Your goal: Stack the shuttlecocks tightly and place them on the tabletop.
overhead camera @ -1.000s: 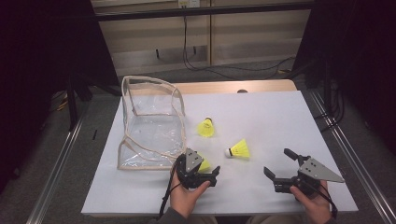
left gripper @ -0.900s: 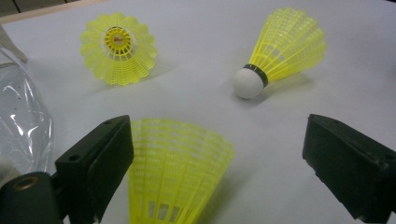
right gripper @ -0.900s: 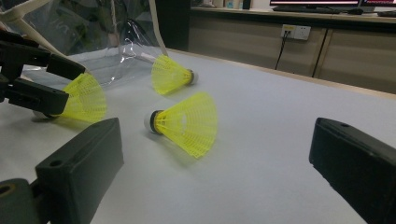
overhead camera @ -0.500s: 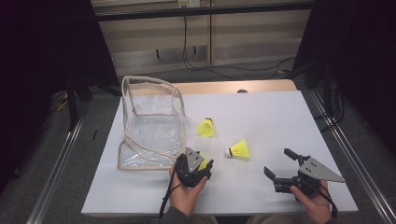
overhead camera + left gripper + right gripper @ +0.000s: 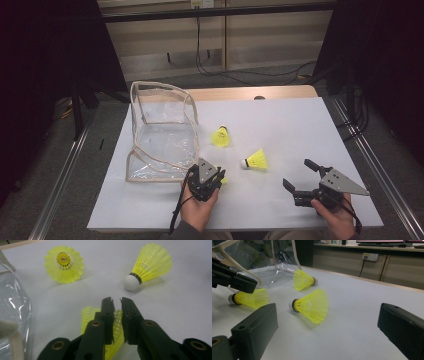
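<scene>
Covering the table [image 5: 280, 130], a white sheet carries a clear bag [image 5: 162, 135]; beside it, left tongs [image 5: 117, 302] have just closed on a yellow shuttlecock [image 5: 87, 315], right tongs [image 5: 302, 175] gape wide.

High view: white tabletop [image 5: 300, 130] evenly and brightly lit from above; surroundings left and right fall to near black. Image soft, slightly grainy; shadows under objects short and faint.

Left gripper view: tabletop washed pale grey-white; soft shadows beside the yellow shuttlecocks [image 5: 150, 262]. Clear bag [image 5: 15, 305] carries white glare streaks. Near jaws of the left hand-held gripper [image 5: 117, 301] slightly blurred.

Right gripper view: dimmer, warmer; middle shuttlecock sharp, foreground jaws of the right hand-held gripper [image 5: 327, 312] out of focus. Reflections on the clear bag; background cabinets soft.
</scene>
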